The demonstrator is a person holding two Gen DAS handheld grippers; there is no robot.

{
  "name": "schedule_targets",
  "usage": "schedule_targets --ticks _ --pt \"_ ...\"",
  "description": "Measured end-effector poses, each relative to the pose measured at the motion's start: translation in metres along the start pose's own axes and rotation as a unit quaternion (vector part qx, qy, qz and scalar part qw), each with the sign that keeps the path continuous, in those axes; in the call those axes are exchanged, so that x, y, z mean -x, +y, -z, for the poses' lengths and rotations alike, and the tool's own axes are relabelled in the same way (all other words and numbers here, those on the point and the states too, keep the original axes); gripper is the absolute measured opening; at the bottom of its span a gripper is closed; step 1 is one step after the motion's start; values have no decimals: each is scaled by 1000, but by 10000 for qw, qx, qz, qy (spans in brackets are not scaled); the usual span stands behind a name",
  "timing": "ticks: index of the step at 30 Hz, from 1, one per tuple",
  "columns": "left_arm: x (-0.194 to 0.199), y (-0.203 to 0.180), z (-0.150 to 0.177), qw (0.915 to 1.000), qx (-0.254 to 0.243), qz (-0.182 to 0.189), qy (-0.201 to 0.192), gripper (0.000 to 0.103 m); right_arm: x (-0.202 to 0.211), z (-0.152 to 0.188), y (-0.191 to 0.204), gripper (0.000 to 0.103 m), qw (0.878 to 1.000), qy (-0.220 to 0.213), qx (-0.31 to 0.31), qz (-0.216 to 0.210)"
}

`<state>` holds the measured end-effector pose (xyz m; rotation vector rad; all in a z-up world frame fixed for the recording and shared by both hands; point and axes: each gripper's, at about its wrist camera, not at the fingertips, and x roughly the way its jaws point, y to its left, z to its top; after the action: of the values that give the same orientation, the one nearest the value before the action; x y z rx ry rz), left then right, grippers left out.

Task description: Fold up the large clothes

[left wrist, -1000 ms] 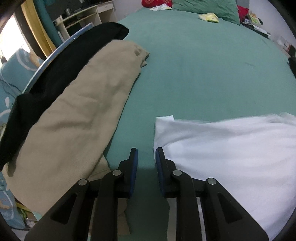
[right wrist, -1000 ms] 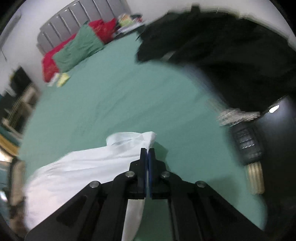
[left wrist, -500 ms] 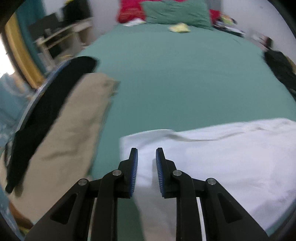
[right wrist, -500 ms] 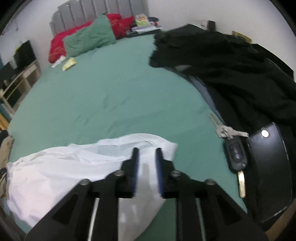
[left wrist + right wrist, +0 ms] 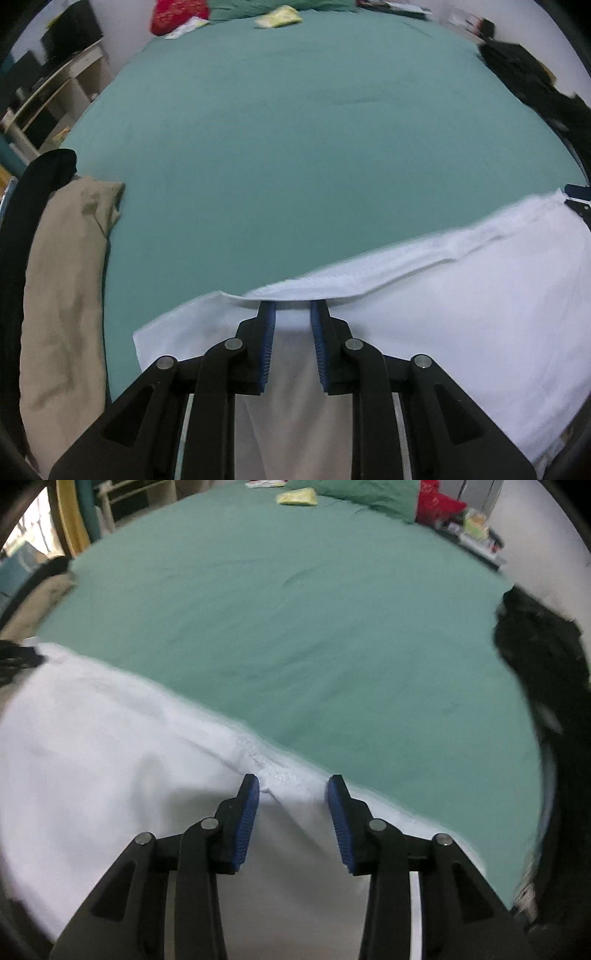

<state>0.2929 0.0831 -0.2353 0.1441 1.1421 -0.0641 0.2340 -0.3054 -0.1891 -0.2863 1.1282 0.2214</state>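
A large white garment (image 5: 461, 295) lies spread along the near edge of the green bed (image 5: 314, 129). It also shows in the right wrist view (image 5: 110, 731). My left gripper (image 5: 293, 314) is open, its fingertips at the garment's far hem near its left end. My right gripper (image 5: 293, 786) is open wider, over the far hem near the garment's right end. It also shows at the right edge of the left wrist view (image 5: 578, 201). Neither gripper holds cloth.
A beige garment (image 5: 70, 280) and a black one (image 5: 26, 206) lie at the bed's left edge. Black clothes (image 5: 546, 657) are piled at the right edge. Green and red pillows (image 5: 369, 494) and a yellow item (image 5: 297, 496) lie at the head.
The right gripper has let go of the white garment's corner and opened wide. Both grippers have swung to face the head of the bed, over the garment's far hem.
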Motion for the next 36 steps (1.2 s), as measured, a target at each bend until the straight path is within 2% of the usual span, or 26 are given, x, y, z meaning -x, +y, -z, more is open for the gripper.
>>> schedule_targets --ticks 2,5,7,9,11,15,16,17,19,20,21,22,25,27,29,31,33,36 --pt "-4 17 -6 9994 195 -251 -117 22 -1 -12 -10 38 9994 -167 -254 133" --pt "-3 40 -11 9965 617 -431 -361 22 10 -20 -21 38 9961 -510 -592 414" --pt "8 48 -6 9943 824 -433 -520 22 27 -18 -26 38 9927 -772 -875 312" --pt "27 55 1 9926 950 -274 -699 22 43 -14 -27 38 9900 -927 -1057 87" --pt "52 54 22 9914 1004 -111 -837 22 60 1 -22 39 9862 -1024 -1292 -124" --pt "81 65 49 9849 1355 466 -973 22 84 38 -9 39 9782 -958 -1809 -357" --pt "89 57 64 9826 1445 654 -963 22 92 57 -3 45 9743 -916 -2014 -419" --pt "105 26 83 9816 1445 796 -955 22 96 68 1 52 9724 -866 -2123 -441" --pt "111 6 104 9813 1428 921 -901 22 104 94 8 80 9697 -814 -2267 -409" --pt "118 -4 115 9812 1405 1006 -857 23 107 107 9 86 9682 -829 -2334 -355" --pt "123 -30 135 9814 1368 1062 -828 30 112 118 11 96 9673 -836 -2373 -336" --pt "130 -55 151 9826 1287 1102 -757 37 115 133 11 99 9651 -840 -2455 -350" --pt "134 -75 174 9850 1200 1097 -571 38 114 154 7 100 9599 -780 -2664 -400" --pt "130 -83 178 9839 1254 1164 -518 39 112 164 4 100 9590 -720 -2714 -375" --pt "138 -90 190 9857 1263 936 -603 41 114 169 2 100 9586 -747 -2732 -309" --pt "146 -96 194 9883 1070 719 -814 53 117 171 0 100 9570 -774 -2781 -292" --pt "152 -108 196 9884 893 820 -910 58 118 173 -2 100 9561 -769 -2816 -248" --pt "153 -118 183 9882 696 965 -963 58 115 174 -7 100 9552 -694 -2868 -222"
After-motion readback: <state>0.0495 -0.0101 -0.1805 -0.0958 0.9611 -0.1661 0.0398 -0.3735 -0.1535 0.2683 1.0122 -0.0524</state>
